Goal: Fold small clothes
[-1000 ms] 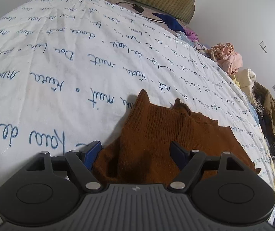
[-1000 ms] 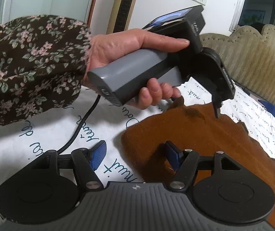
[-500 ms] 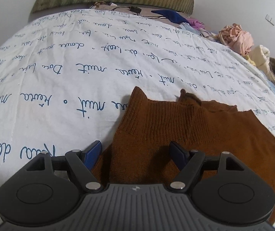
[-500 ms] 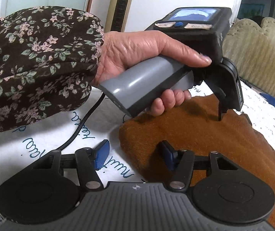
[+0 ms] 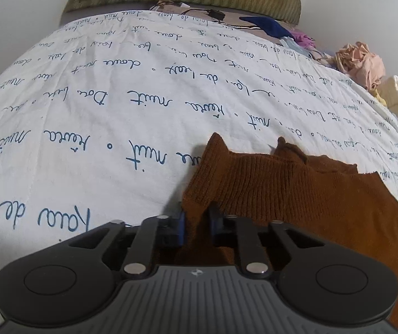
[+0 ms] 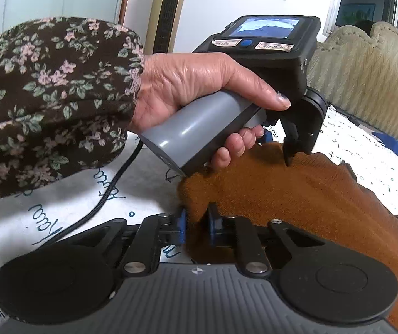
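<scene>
The brown knitted garment lies on the white bedsheet with blue handwriting, and both grippers pinch its near edge. The left gripper is closed on the left corner, and the right gripper is still closing with a fold of knit pressed between its blue pads. The sheet is bare to the left and far side, while piled clothes crowd its right edge.

Your left claw tilts steeply down, its 2 blue-padded fingers pinched nearly together on a fold of the rust-brown knitted garment. Your left hand, in a dark floral sleeve, wraps the grey handle. Your right claw angles down more gently, its jaws closing on the same garment's edge.
</scene>
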The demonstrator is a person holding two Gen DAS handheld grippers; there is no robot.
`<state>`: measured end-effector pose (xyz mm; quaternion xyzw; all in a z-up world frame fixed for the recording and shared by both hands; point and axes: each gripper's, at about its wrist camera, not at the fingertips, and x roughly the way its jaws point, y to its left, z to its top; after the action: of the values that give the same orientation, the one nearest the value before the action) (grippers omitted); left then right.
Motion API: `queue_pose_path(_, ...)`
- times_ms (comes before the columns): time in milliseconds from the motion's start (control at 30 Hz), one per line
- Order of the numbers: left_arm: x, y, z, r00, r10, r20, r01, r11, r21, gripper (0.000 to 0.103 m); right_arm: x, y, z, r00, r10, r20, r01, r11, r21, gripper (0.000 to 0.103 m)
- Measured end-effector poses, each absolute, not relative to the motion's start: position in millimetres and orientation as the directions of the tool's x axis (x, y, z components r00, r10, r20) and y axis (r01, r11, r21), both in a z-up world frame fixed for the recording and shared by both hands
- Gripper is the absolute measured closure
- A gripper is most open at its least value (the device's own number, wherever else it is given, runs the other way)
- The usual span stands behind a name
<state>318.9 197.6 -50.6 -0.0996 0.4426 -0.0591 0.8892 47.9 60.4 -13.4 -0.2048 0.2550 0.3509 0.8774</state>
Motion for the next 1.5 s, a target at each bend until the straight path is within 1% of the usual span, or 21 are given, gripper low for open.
queue_pose_path(67, 321.1, 197.6, -49.5, 0.589, -0.207, -0.781, -0.002, 0.966, -0.258, 0.093, 48.5, 56.3, -11.0, 0.615, 0.522, -0.591, -0.723, 0.672, -0.159, 0.087)
queue_pose_path(167, 325.0, 204.1, -47.8, 0.565, -0.260, -0.783, -0.033, 0.941, -0.336, 0.094, 51.7, 46.9, -6.6, 0.613, 0.536, -0.580, -0.719, 0.683, -0.130, 0.089)
queue_pose_path(300, 326.5, 204.8, -40.2, 0.549, -0.283, -0.786, -0.051, 0.928, -0.369, 0.094, 47.4, 33.1, 3.3, 0.631, 0.561, -0.535, -0.714, 0.690, -0.118, 0.089)
queue_pose_path(467, 327.9, 190.2, -22.1, 0.547, -0.277, -0.790, -0.044, 0.933, -0.358, 0.094, 47.9, 14.8, 12.1, 0.640, 0.572, -0.513, -0.705, 0.703, -0.095, 0.090)
queue_pose_path(533, 328.8, 179.8, -15.7, 0.546, -0.260, -0.797, -0.039, 0.942, -0.334, 0.094, 45.5, 6.8, 16.3, 0.646, 0.580, -0.497, -0.702, 0.707, -0.088, 0.090)
queue_pose_path(667, 330.1, 160.9, -4.3, 0.544, -0.269, -0.795, -0.030, 0.941, -0.338, 0.094, 41.3, -13.6, 25.1, 0.665, 0.583, -0.467, -0.687, 0.723, -0.074, 0.090)
queue_pose_path(1067, 340.1, 71.5, 29.9, 0.542, -0.264, -0.798, 0.033, 0.955, -0.295, 0.094, 48.3, -104.1, 46.2, 0.744, 0.557, -0.369, -0.595, 0.804, 0.013, 0.090)
queue_pose_path(1267, 347.1, 6.1, 27.3, 0.530, -0.262, -0.806, 0.072, 0.962, -0.265, 0.094, 56.6, -162.7, 45.5, 0.797, 0.499, -0.340, -0.512, 0.857, 0.056, 0.090)
queue_pose_path(1500, 352.9, -65.1, 11.1, 0.509, -0.274, -0.816, 0.118, 0.961, -0.249, 0.094, 68.4, -222.3, 30.6, 0.833, 0.429, -0.350, -0.410, 0.903, 0.131, 0.090)
